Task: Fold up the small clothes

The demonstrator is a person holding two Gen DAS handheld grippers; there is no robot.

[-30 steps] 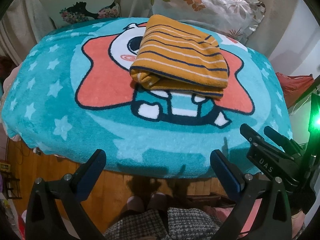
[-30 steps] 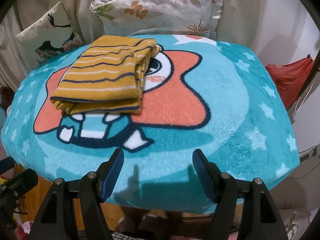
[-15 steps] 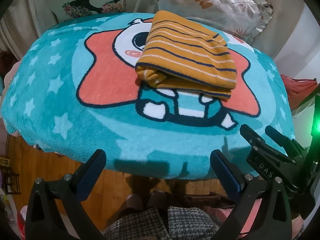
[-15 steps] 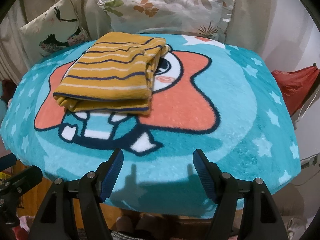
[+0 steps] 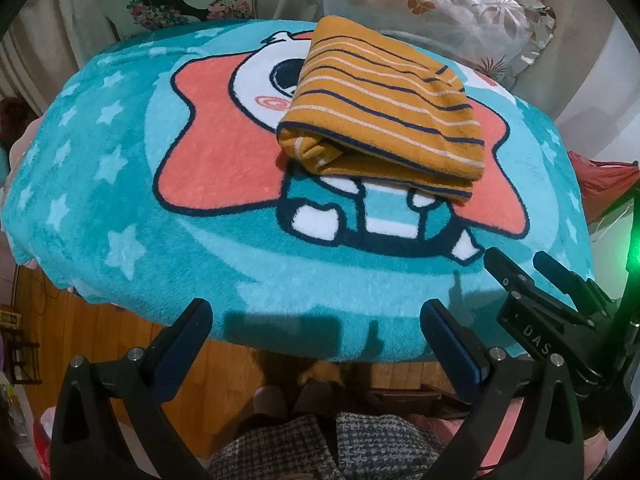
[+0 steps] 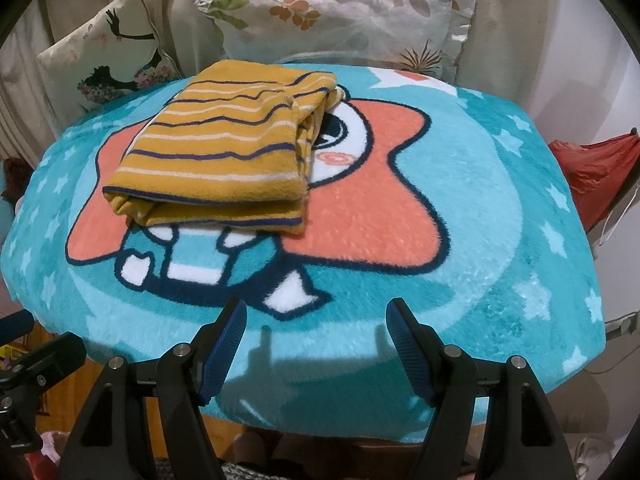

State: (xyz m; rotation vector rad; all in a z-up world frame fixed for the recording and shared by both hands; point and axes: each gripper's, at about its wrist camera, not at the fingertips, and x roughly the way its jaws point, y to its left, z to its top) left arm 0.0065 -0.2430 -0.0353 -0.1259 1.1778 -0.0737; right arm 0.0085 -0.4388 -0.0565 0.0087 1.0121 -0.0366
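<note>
A mustard-yellow garment with navy and white stripes (image 5: 384, 108) lies folded into a thick rectangle on the teal cartoon blanket (image 5: 120, 184); it also shows in the right wrist view (image 6: 224, 152). My left gripper (image 5: 316, 316) is open and empty at the blanket's near edge, short of the garment. My right gripper (image 6: 316, 320) is open and empty over the near part of the blanket (image 6: 500, 240), to the right of the garment. The right gripper also shows at the right edge of the left wrist view (image 5: 532, 276).
Two patterned pillows (image 6: 344, 12) (image 6: 108, 52) lean at the back. A red bag (image 6: 596, 168) sits to the right. Wooden floor (image 5: 92, 336) and the person's feet (image 5: 296, 396) lie below the blanket's near edge.
Both grippers have moved forward toward the blanket, so the folded garment looks larger and nearer. Both stay open and empty. The garment has not moved.
</note>
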